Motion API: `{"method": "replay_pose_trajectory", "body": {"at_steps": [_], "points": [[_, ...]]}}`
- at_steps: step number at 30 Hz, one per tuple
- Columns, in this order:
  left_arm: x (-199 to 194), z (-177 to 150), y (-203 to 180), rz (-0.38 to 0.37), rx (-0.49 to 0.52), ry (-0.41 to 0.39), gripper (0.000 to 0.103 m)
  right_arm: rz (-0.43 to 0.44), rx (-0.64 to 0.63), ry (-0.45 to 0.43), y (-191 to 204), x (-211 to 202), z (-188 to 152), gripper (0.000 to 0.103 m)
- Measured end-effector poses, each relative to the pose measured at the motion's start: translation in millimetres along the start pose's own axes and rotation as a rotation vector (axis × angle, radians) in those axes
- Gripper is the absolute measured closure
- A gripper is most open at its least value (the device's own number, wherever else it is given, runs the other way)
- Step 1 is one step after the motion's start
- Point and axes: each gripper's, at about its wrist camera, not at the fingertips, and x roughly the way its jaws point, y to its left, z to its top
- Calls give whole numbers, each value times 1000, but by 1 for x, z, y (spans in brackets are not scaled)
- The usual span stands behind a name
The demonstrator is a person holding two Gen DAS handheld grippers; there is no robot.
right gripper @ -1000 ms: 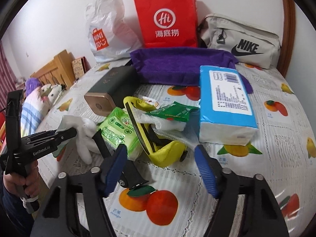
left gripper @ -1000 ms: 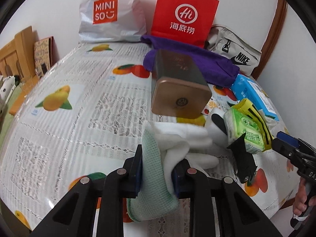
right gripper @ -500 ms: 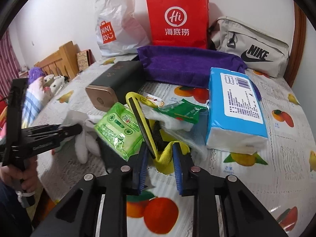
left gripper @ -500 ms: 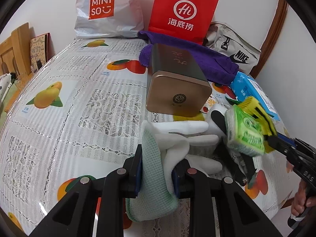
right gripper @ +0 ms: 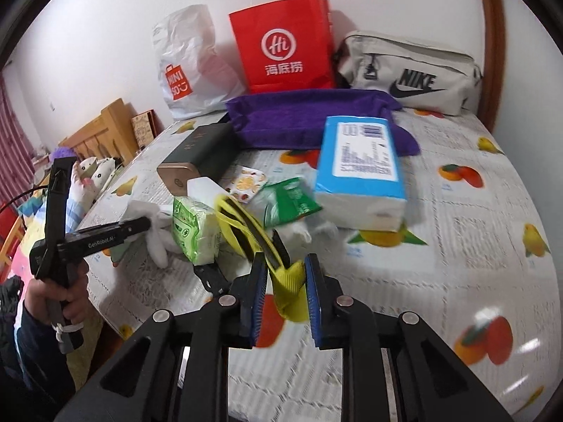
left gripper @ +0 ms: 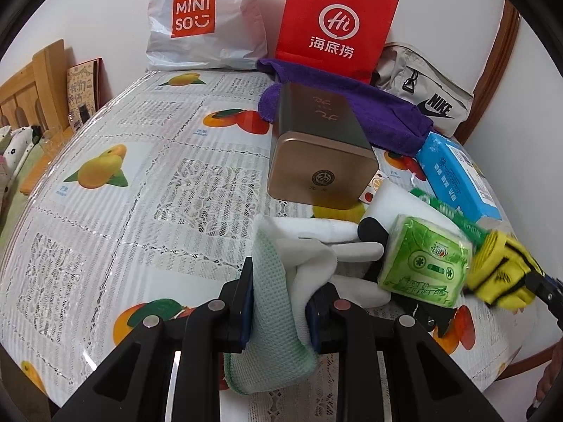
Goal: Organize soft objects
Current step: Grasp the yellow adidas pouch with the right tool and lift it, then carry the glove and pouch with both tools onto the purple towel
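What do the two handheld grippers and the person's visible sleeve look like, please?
Both grippers are black angular frames with silver rivets and blue ribbed pads. The left gripper carries white "GenRobot.AI" lettering on its arm, and a black cable runs off behind it. The sleeve is dark, and a white band wraps the handle base.

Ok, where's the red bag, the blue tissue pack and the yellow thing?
red bag (right gripper: 281,49), right wrist view, on its white round logo.
blue tissue pack (right gripper: 359,154), right wrist view, on its printed top face.
yellow thing (right gripper: 290,293), right wrist view, on the part between the pads.
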Motion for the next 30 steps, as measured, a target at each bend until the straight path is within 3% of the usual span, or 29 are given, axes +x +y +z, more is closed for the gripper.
{"method": "replay_pose_trajectory", "body": {"at_steps": [8, 11, 17, 19, 22, 23, 24, 25, 30], "points": [[-6, 2, -6, 27, 12, -10, 80, -35, 14, -7, -17, -16, -13, 84], [-3, 0, -8, 40, 23, -2, 80, -37, -2, 35, -18, -7, -18, 82], [3, 0, -7, 27, 20, 14, 80, -1, -17, 71, -15, 10, -23, 68], [4, 0, -6, 18, 16, 17, 80, 2, -25, 77, -12, 15, -24, 57], [8, 0, -7, 16, 19, 22, 79, 12, -34, 88, -7, 28, -23, 56], [9, 0, -7, 18, 21, 21, 79, 14, -43, 93, -6, 32, -23, 62], [9, -1, -7, 18, 23, 19, 79, 22, -50, 95, -5, 34, -24, 78], [8, -1, -6, 14, 22, 14, 79, 39, -51, 96, -4, 35, -24, 84], [2, 1, -3, 1, 21, -3, 82, 54, -62, 72, -4, 23, -29, 89]]}}
